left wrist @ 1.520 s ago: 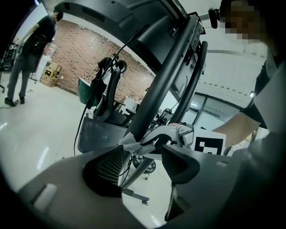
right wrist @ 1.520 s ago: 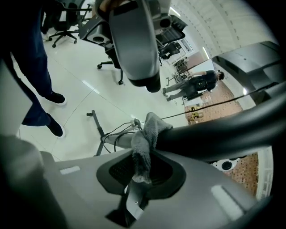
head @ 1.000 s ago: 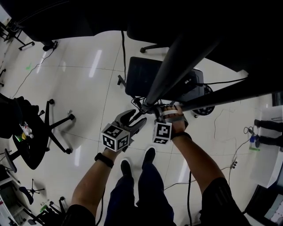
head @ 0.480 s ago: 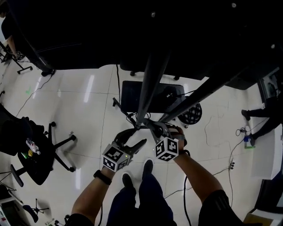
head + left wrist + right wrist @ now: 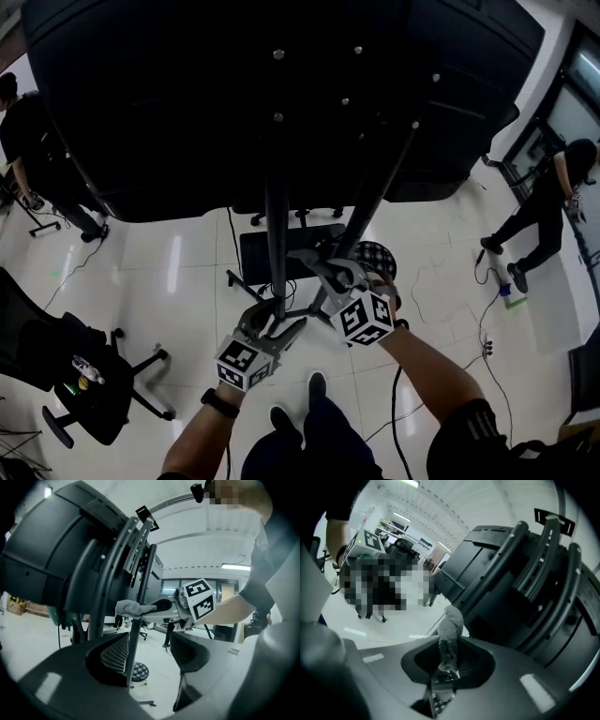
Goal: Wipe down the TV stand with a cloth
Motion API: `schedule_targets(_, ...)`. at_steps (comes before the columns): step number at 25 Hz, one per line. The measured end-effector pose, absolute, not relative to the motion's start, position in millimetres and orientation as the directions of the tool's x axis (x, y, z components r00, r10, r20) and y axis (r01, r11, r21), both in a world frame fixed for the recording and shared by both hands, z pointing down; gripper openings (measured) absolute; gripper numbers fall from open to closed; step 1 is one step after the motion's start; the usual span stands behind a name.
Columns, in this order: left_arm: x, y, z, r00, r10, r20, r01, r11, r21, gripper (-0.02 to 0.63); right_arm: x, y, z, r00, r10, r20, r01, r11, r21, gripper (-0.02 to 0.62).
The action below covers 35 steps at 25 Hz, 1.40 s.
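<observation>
Grey cloth [image 5: 451, 632] is clamped in the closed right tool [image 5: 448, 663], against a TV stand [image 5: 276, 216] upright | left tool [image 5: 147, 654] seen at 7 o'clock of right, jaws apart, thin stand bar between | white floor [image 5: 169, 272] below

We see a glossy white tiled floor [image 5: 178, 281]. Mid-floor, the TV stand [image 5: 258, 258] rests on its flat black base. A black office chair [image 5: 89, 389] stands toward the left edge, and a cable [image 5: 487, 349] trails at the right.

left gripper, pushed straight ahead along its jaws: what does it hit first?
The left gripper would likely meet the TV stand's thin pole first: it stands between the open jaws. Depth unclear.
</observation>
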<state>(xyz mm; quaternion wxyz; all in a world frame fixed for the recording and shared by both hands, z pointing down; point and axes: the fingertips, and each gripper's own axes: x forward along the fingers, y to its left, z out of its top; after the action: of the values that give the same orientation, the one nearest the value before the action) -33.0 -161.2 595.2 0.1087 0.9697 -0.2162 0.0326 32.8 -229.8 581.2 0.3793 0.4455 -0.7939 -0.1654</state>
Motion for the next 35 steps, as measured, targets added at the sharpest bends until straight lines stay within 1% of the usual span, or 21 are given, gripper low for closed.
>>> schedule_targets(6,-22.3,-162.2,487.9,0.929,-0.370,0.020,-0.370,-0.924,0.094,0.298,53.1,-235.4,469.5,-0.275,-0.884,0.378,-0.556,0.467,0.687,0.063)
schedule_targets(10,-8.1,-164.4,432.6,0.938,-0.345,-0.013,-0.344,-0.938,0.043,0.293,70.1,-231.0,395.9,-0.248,-0.913,0.324,-0.520,0.408,0.751,0.064)
schedule_targets(16,23.0,-159.5,364.3,0.953,-0.297,-0.055,-0.299,-0.954,-0.027,0.295,106.8,-232.9,287.3,-0.195,-0.957,0.213,-0.491,0.283,0.824,0.063)
schedule_targets(22,49.5,-167.3,317.5,0.951,-0.299,-0.081,-0.306,-0.948,-0.092,0.295,137.1,-247.5,201.3,-0.177,-0.979,0.103,-0.443,0.172,0.880,0.063)
schedule_targets(28,71.2,-182.5,279.5,0.934,-0.335,-0.128,-0.349,-0.930,-0.118,0.295,156.2,-271.8,151.4,-0.171,-0.983,0.068,-0.318,0.121,0.940,0.063)
schedule_targets(31,79.4,-191.7,269.5,0.924,-0.357,-0.138,-0.373,-0.920,-0.120,0.295,163.0,-283.9,137.9,-0.162,-0.985,0.058,-0.221,0.094,0.971,0.064)
schedule_targets(35,90.9,-202.9,268.3,0.915,-0.377,-0.140,-0.394,-0.912,-0.115,0.295,173.3,-297.8,144.6,-0.137,-0.987,0.082,-0.080,0.093,0.992,0.063)
